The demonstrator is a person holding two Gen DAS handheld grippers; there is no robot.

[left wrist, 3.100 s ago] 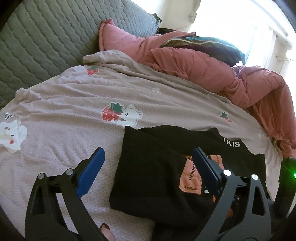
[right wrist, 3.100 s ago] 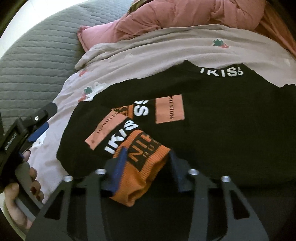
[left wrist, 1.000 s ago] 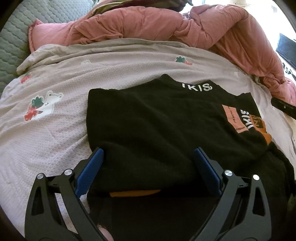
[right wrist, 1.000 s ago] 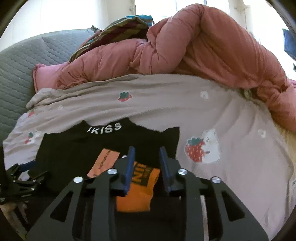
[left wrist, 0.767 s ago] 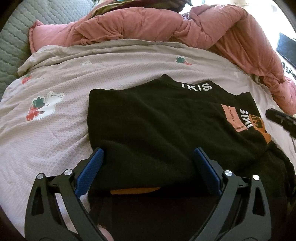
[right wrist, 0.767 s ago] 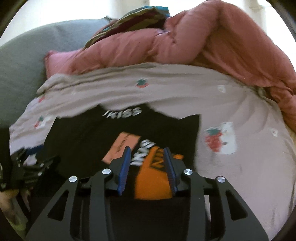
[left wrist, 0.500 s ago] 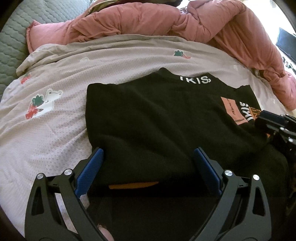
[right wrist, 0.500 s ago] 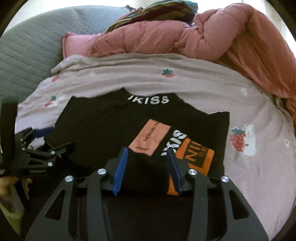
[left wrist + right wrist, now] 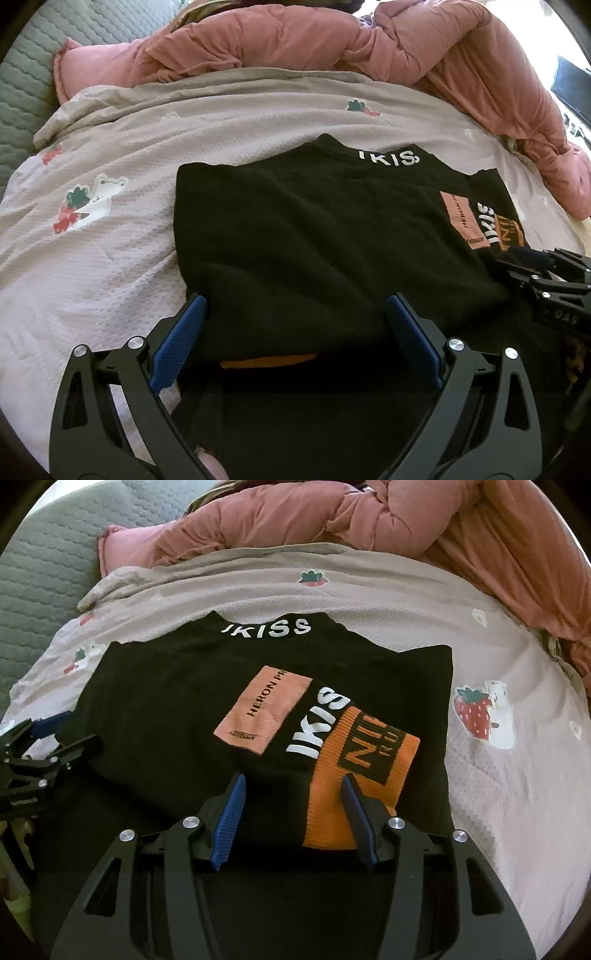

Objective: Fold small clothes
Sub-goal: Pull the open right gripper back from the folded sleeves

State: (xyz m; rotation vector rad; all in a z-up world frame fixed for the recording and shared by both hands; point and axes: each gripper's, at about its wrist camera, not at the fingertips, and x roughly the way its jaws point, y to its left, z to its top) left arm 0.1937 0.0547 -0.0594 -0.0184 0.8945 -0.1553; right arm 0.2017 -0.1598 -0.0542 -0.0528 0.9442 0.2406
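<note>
A black sweater (image 9: 314,236) with white "IKISS" lettering, a pink patch and an orange cuff lies folded on the bed. My left gripper (image 9: 295,325) is open, its blue pads either side of the sweater's near left edge. In the right wrist view the sweater (image 9: 177,709) has its sleeve folded across, with the orange cuff (image 9: 354,775) on top. My right gripper (image 9: 295,805) is open, its pads either side of the sleeve near the cuff. The right gripper also shows in the left wrist view (image 9: 543,273), and the left gripper in the right wrist view (image 9: 40,746).
The sweater lies on a beige bedspread (image 9: 110,229) printed with strawberries. A crumpled pink duvet (image 9: 332,40) is heaped along the far side. A grey quilted headboard (image 9: 40,561) stands at the left.
My right gripper has opened, let go of the orange cuff and laid the sleeve across the sweater. It has come lower and closer. My left gripper has stayed open at the near edge.
</note>
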